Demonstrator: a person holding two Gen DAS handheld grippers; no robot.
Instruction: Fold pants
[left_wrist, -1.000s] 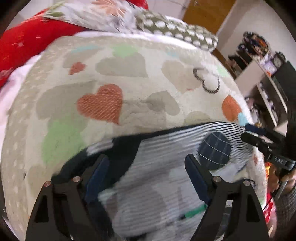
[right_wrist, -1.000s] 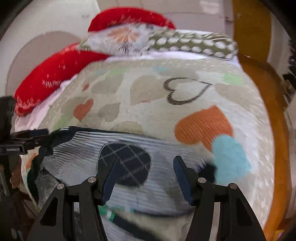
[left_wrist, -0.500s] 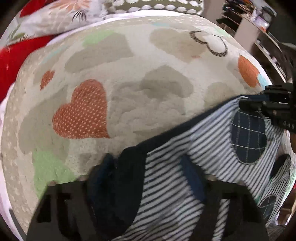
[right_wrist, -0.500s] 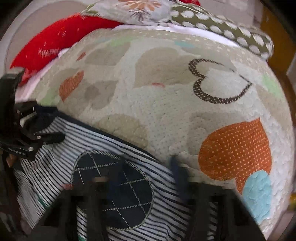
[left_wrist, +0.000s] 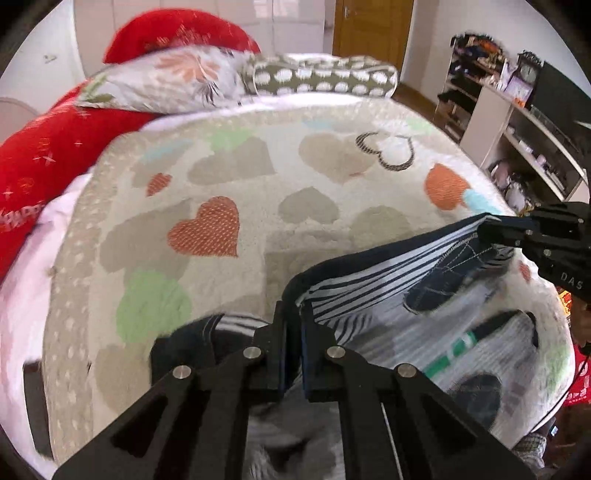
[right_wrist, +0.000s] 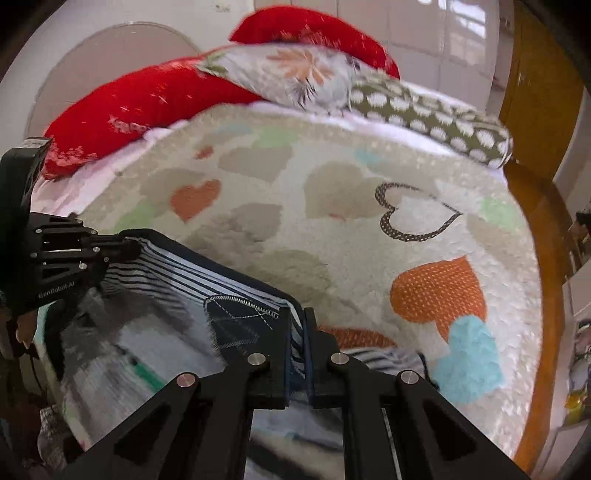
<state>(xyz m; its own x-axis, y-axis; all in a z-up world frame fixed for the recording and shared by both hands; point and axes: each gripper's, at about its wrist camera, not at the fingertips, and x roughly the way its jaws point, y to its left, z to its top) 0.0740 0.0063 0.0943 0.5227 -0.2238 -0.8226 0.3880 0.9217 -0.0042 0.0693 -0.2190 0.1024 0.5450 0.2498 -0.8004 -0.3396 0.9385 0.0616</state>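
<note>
On the heart-print bedspread (left_wrist: 258, 206), my left gripper (left_wrist: 293, 317) has its jaws clamped on the striped pants (left_wrist: 373, 284) at one waistband corner; my right gripper (right_wrist: 297, 332) is clamped on the other.

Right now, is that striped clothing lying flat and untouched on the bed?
No: the striped pants are pinched by the left gripper and right gripper, lifted off the heart-patterned blanket.

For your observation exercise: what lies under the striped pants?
The heart-patterned blanket on the bed lies under the striped pants. Both tongs lift their dark edge. The blanket beneath the cloth is hidden.
</note>
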